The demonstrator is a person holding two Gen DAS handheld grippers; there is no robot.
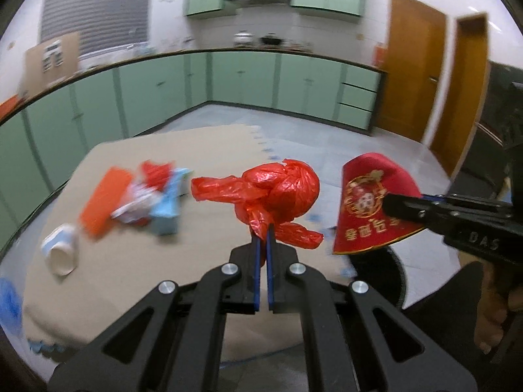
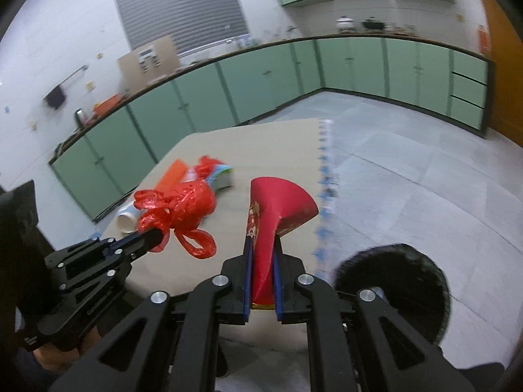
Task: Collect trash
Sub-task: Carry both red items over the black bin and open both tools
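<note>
Left wrist view showed the left gripper (image 1: 264, 228) pinched on a knotted red plastic bag (image 1: 278, 192), held above the brown mat (image 1: 202, 143). Beside it, the right gripper (image 2: 263, 254) clamped a red printed packet (image 2: 274, 209) near the black bin (image 2: 395, 281).
</note>
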